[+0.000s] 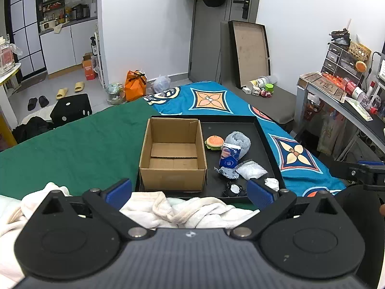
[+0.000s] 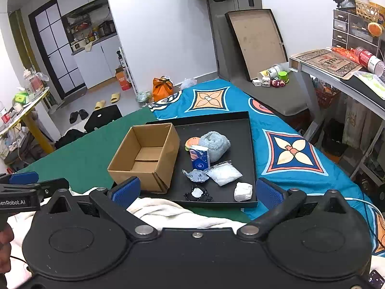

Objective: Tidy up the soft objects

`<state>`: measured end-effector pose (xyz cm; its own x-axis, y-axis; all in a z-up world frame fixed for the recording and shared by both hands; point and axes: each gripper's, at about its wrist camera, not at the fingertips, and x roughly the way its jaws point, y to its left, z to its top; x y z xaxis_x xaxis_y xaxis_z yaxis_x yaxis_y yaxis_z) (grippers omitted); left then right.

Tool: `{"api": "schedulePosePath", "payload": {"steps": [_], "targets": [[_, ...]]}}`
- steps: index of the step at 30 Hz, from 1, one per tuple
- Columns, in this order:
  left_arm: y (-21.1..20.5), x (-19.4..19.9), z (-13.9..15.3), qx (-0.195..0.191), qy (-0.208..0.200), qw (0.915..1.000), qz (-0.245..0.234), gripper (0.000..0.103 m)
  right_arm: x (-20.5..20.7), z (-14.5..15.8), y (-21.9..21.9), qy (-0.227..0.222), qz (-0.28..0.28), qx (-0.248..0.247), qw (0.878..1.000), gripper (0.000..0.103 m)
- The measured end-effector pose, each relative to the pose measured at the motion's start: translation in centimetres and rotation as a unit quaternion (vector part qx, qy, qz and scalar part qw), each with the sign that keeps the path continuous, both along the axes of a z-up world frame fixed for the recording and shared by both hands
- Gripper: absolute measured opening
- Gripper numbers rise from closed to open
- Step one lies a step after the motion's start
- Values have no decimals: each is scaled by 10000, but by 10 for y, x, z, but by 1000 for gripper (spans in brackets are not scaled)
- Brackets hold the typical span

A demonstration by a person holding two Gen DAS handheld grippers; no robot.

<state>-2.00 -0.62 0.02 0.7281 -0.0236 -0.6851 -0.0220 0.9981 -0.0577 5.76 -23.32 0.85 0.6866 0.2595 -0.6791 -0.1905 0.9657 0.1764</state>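
An empty cardboard box stands in the left part of a black tray on the bed. To its right in the tray lie a burger plush, a grey-blue fluffy roll, a blue tissue pack, a clear plastic bag, a grey fabric scrap, a black lace piece and a white wad. My left gripper and right gripper are open and empty, both short of the tray's near edge.
A cream towel lies bunched under both grippers. The bed has a green sheet and a blue patterned cover. A desk stands at the right; a black stool and slippers are on the floor at left.
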Motion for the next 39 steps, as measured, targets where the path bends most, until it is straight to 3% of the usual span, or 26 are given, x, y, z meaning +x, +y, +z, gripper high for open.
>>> {"api": "schedulePosePath", "payload": {"steps": [39], "targets": [[5, -9, 9, -62, -89, 9999, -23, 101, -6, 10, 6, -147, -2, -104, 9998, 103]]}}
